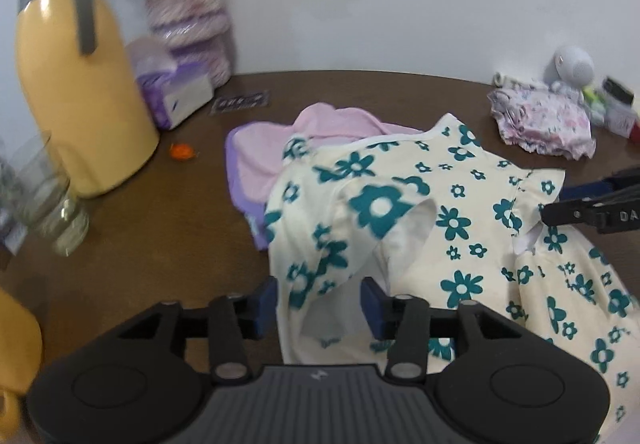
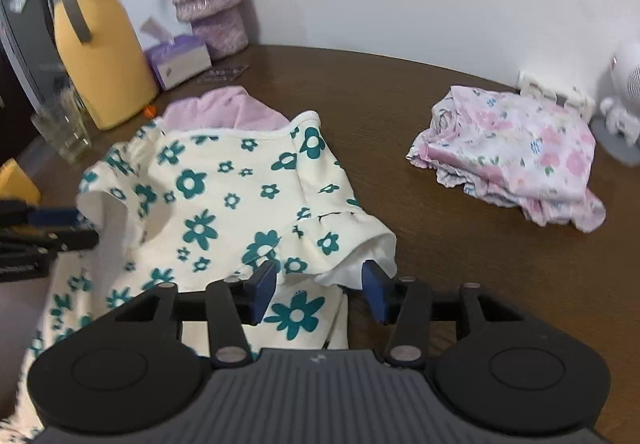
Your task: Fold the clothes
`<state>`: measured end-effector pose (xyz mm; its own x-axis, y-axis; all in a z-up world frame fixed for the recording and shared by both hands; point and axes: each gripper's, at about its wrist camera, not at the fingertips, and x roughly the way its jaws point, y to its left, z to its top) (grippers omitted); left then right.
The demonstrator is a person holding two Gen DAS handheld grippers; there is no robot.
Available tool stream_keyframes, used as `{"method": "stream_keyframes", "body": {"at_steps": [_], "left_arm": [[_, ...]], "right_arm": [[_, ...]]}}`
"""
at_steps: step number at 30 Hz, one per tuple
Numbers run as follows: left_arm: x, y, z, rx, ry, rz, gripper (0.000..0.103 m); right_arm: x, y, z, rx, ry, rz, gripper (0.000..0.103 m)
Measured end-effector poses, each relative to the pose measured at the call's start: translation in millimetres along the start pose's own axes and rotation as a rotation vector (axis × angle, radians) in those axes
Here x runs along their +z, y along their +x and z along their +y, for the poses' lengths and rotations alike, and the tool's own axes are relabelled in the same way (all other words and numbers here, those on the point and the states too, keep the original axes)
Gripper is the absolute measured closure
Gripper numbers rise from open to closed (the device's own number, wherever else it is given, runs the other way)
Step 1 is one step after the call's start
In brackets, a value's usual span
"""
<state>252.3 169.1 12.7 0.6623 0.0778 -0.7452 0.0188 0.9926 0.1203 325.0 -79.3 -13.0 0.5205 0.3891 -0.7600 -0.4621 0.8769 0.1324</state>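
A cream garment with teal flowers [image 1: 440,211] lies on the brown table, its top part lying over a pink and purple garment [image 1: 256,159]. My left gripper [image 1: 320,304] is open, its jaws either side of the garment's left sleeve. My right gripper [image 2: 320,284] is open, its jaws either side of the right sleeve's white-lined hem. The cream garment also shows in the right wrist view [image 2: 224,203], with the pink one [image 2: 224,111] behind it. The right gripper's fingers [image 1: 576,215] show at the left wrist view's right edge.
A folded pink floral garment [image 2: 516,159] lies at the right. A yellow jug [image 1: 80,91], a glass [image 1: 52,203], a tissue box [image 1: 176,95] and a furry vase [image 1: 188,11] stand at the back left. Small white items [image 1: 572,63] sit at the back right.
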Motion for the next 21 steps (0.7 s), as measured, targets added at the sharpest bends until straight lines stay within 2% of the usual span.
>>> {"method": "stream_keyframes", "body": {"at_steps": [1,3,4,5,6,7,8,11,17,18,21], "left_arm": [[2.8,3.7,-6.1,0.028,0.03,-0.003,0.045],[6.4,12.1,-12.3,0.076,0.062,-0.014,0.045],[7.9,16.3,-14.3,0.097,0.072,-0.02,0.053],[9.4,20.5,-16.3,0.118,0.081,-0.026,0.076],[10.7,23.3,-14.2,0.106,0.064,-0.023,0.091],[11.4,23.9,-7.6,0.07,0.016,-0.016,0.096],[11.1,22.9,-1.5,0.059,-0.02,-0.02,0.097],[7.6,17.9,15.2,0.103,-0.041,-0.061,0.097],[0.8,24.5,52.9,0.025,-0.167,-0.032,0.097],[0.2,24.6,56.3,0.01,-0.188,-0.034,0.096],[-0.5,23.1,64.8,-0.022,-0.248,-0.043,0.078]], "right_arm": [[2.2,4.7,3.2,-0.021,-0.016,0.006,0.054],[5.4,13.2,8.0,-0.047,-0.034,0.012,0.055],[6.2,16.2,9.4,-0.049,-0.039,0.01,0.065],[6.7,18.2,10.6,-0.045,-0.044,0.006,0.076],[7.1,19.8,11.2,-0.044,-0.047,0.005,0.094],[7.6,20.3,10.9,-0.05,-0.048,0.006,0.094],[8.4,19.7,10.4,-0.061,-0.052,0.004,0.095],[11.5,17.3,3.2,-0.092,-0.045,-0.007,0.095],[13.4,15.8,-22.1,0.009,0.075,-0.023,0.092],[13.4,14.6,-25.8,0.022,0.092,-0.026,0.087],[14.1,7.8,-35.3,0.026,0.115,-0.036,0.069]]}}
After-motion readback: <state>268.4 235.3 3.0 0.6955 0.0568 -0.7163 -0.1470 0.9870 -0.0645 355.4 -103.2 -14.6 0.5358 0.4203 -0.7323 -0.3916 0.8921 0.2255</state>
